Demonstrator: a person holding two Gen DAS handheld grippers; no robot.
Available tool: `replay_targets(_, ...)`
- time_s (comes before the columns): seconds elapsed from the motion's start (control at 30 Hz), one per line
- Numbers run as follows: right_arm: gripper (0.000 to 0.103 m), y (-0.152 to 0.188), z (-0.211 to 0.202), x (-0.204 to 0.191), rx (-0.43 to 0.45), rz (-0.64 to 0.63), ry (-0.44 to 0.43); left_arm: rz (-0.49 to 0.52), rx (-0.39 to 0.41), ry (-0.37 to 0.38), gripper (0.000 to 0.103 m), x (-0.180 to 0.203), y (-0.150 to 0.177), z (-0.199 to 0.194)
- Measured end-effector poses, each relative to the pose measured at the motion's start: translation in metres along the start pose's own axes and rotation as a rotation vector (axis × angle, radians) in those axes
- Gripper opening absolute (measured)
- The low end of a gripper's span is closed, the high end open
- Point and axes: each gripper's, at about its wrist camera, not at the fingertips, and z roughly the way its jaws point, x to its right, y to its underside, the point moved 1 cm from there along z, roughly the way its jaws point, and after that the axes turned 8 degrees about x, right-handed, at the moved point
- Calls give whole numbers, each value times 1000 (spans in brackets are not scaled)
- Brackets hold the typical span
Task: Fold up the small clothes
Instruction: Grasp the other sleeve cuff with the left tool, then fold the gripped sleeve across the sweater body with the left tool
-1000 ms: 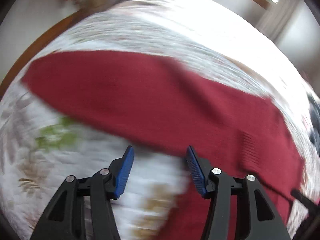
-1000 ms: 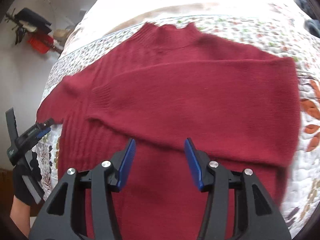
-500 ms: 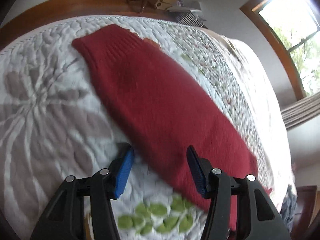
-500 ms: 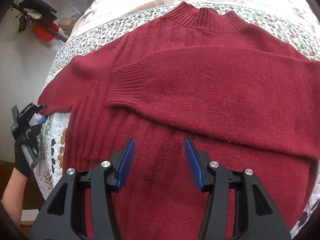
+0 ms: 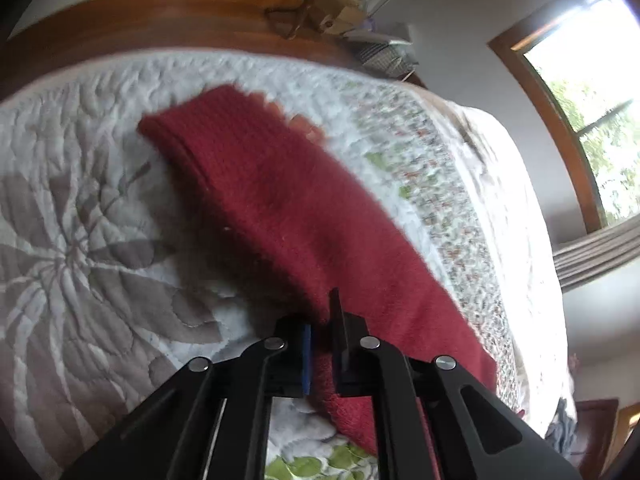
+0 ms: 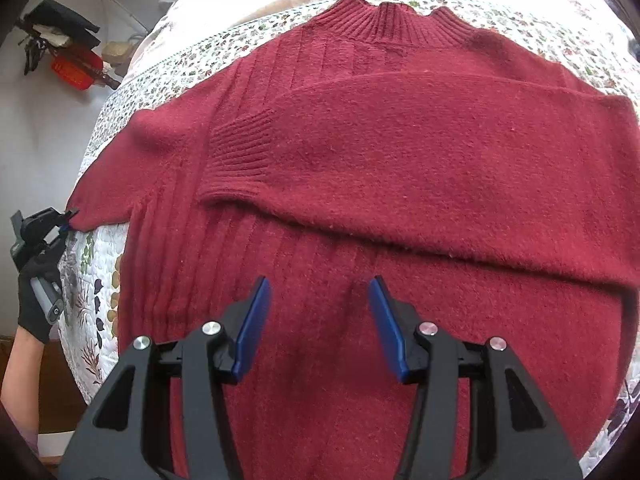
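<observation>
A dark red knitted sweater lies spread on a bed covered by a white quilt printed with grey leaves and a band of small flowers. In the right wrist view its ribbed collar points away from the camera, and one sleeve is folded across the chest, its ribbed cuff resting near the middle of the body. The other sleeve stretches out sideways over the quilt. The left claw is pressed together on the edge of that sleeve, red knit pinched between its blue pads, and the fabric near the grip looks slightly raised off the quilt, with a shadow under it. From the right wrist view the same claw is seen at the sleeve's far edge, held by a hand in a black glove. The right claw is spread wide above the lower body of the sweater, holding nothing. A wooden bed frame borders the quilt.
</observation>
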Motion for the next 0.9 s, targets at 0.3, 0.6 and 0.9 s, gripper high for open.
replay_targets(0.3,52,1,-17,22,22,19,17,179,28,155,6,78,28,-41)
replay_targets(0.6,52,6,-33,51,42,46,36,318,-91,322,6,167,103,-45)
replay_targets(0.9,52,13,-41,74,52,85,40,449,-181,441,6,230,190,-50)
